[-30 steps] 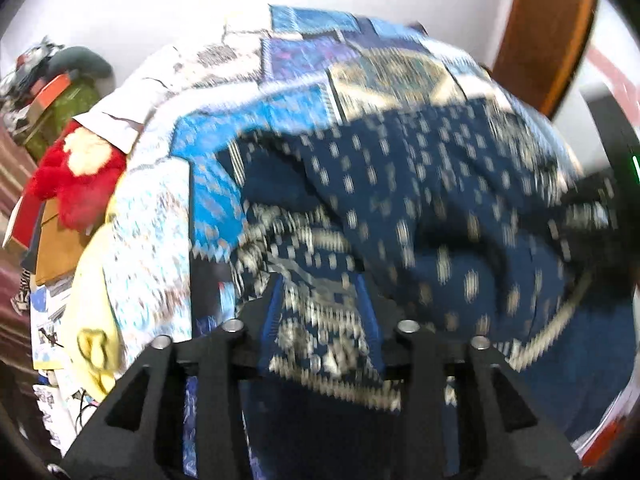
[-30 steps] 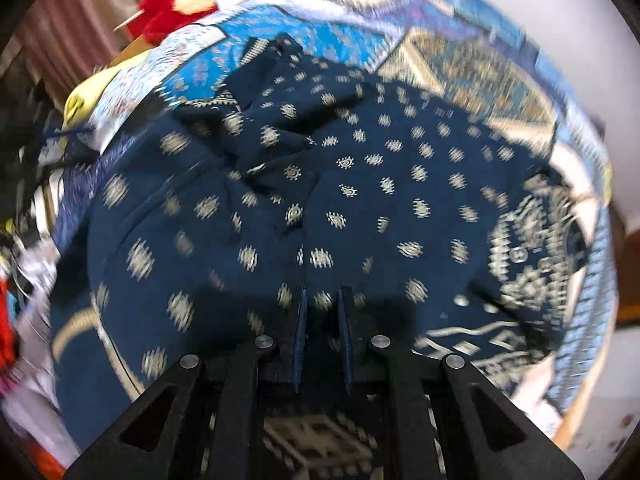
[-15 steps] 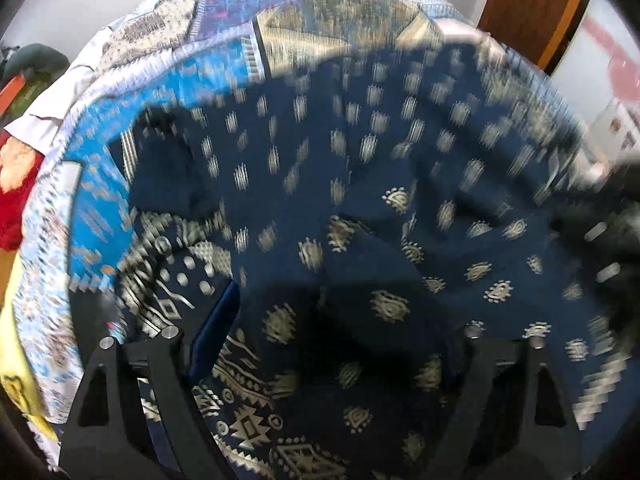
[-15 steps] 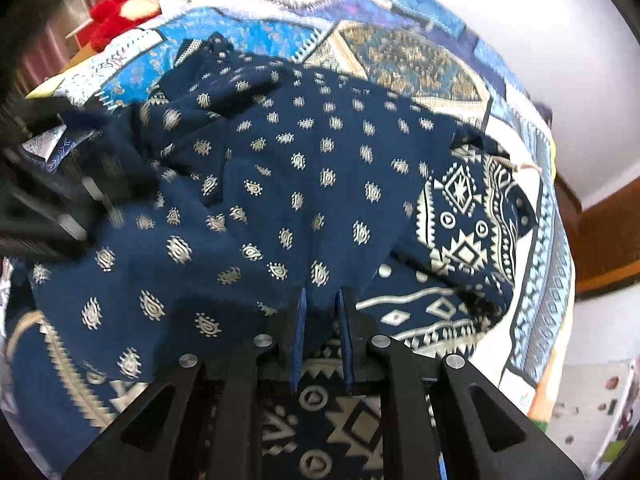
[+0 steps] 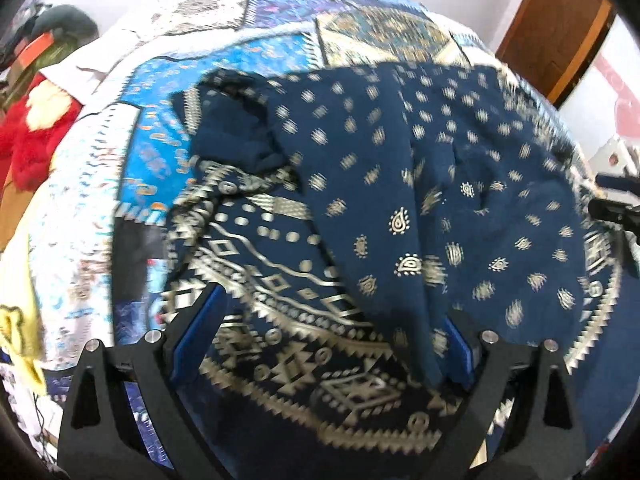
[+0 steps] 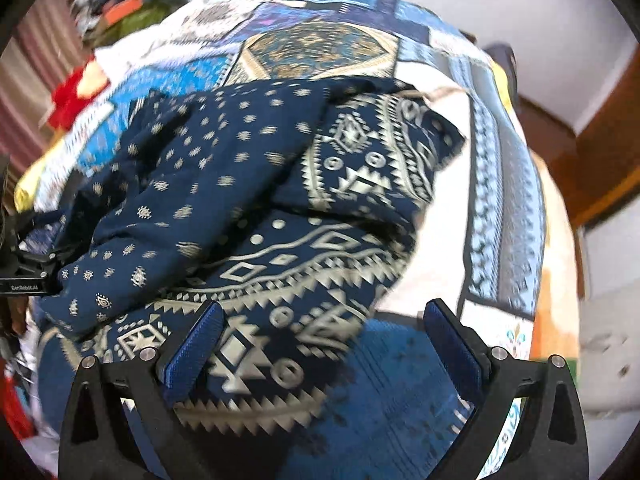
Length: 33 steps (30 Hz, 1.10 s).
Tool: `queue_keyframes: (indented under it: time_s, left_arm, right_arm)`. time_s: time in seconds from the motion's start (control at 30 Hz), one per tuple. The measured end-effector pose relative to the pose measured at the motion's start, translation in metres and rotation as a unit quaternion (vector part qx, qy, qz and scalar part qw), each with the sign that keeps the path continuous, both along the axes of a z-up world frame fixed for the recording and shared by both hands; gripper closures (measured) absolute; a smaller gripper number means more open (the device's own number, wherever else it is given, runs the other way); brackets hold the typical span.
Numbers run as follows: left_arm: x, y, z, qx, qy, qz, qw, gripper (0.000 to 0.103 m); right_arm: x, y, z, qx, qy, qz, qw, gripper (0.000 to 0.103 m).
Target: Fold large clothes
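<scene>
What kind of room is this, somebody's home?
Most likely a bedroom in a home: a patchwork quilt covers what looks like a bed, a navy garment lies on it, and a wooden door frame stands behind.

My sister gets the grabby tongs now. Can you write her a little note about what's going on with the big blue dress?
Left tongs: open, holding nothing, with the fabric between the fingers.
Right tongs: open too, empty, above the patterned hem.
The navy dress lies in a loose, rumpled heap on the patchwork bedspread, its dotted part flopped over the zigzag border.
Done: one rough fold-over, both tongs let go.
Left: smooth the wrinkles, square up the edges, then fold again into a neat stack.
</scene>
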<state>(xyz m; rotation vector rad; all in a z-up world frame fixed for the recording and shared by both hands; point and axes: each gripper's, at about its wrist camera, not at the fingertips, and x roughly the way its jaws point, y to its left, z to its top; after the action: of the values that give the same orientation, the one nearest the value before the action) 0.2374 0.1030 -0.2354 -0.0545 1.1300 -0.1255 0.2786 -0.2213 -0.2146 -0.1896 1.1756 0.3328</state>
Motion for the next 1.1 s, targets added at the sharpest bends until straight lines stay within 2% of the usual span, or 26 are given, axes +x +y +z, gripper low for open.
queue_keyframes:
  time_s: [0.13,0.23,0.33,0.43,0.6,0.67,0.73,0.9,0.97,1.0,1.03,1.07,1.1]
  left_arm:
    - [0.007,0.031,0.026,-0.023,-0.030,0.023,0.9990,0.007]
    - [0.033,0.057,0.029,-0.010,-0.035,0.062,0.9974,0.007]
    - [0.068,0.083,0.013,-0.016,-0.008,0.097,0.9952,0.007]
    - [0.103,0.103,-0.012,-0.047,0.025,0.120,0.9914,0.007]
    - [0.149,0.108,-0.048,-0.071,0.045,0.116,0.9897,0.011]
    - [0.162,0.102,-0.051,-0.057,0.037,0.110,0.9916,0.014]
    - [0.175,0.095,-0.058,-0.010,0.029,0.114,0.9930,0.026]
    - [0.196,0.074,-0.073,0.044,0.015,0.105,0.9934,0.030]
    - [0.200,0.069,-0.074,0.052,0.019,0.098,0.9936,0.041]
    - [0.202,0.071,-0.073,0.028,0.027,0.097,0.9946,0.064]
    - [0.203,0.075,-0.072,0.004,0.038,0.099,0.9943,0.078]
    - [0.206,0.078,-0.070,-0.012,0.045,0.105,0.9933,0.080]
    - [0.208,0.080,-0.067,-0.021,0.049,0.108,0.9927,0.087]
  right_arm:
    - [0.010,-0.022,0.012,0.050,0.003,-0.031,0.998,0.003]
    - [0.027,-0.036,0.019,0.091,0.005,-0.059,0.994,0.003]
    - [0.050,-0.050,0.013,0.130,0.025,-0.094,0.987,0.003]
    - [0.075,-0.062,0.000,0.160,0.050,-0.123,0.978,0.003]
    - [0.117,-0.071,-0.028,0.185,0.092,-0.150,0.967,0.003]
    - [0.129,-0.073,-0.036,0.191,0.096,-0.159,0.964,0.003]
    - [0.141,-0.070,-0.039,0.202,0.092,-0.151,0.963,0.003]
    - [0.168,-0.046,-0.045,0.196,0.074,-0.119,0.971,0.011]
    - [0.175,-0.033,-0.047,0.183,0.053,-0.114,0.975,0.017]
    - [0.177,-0.028,-0.048,0.175,0.045,-0.106,0.978,0.027]
    - [0.180,-0.017,-0.048,0.152,0.034,-0.085,0.984,0.044]
    - [0.182,-0.010,-0.048,0.134,0.026,-0.071,0.988,0.054]
    - [0.183,0.000,-0.047,0.118,0.018,-0.045,0.992,0.068]
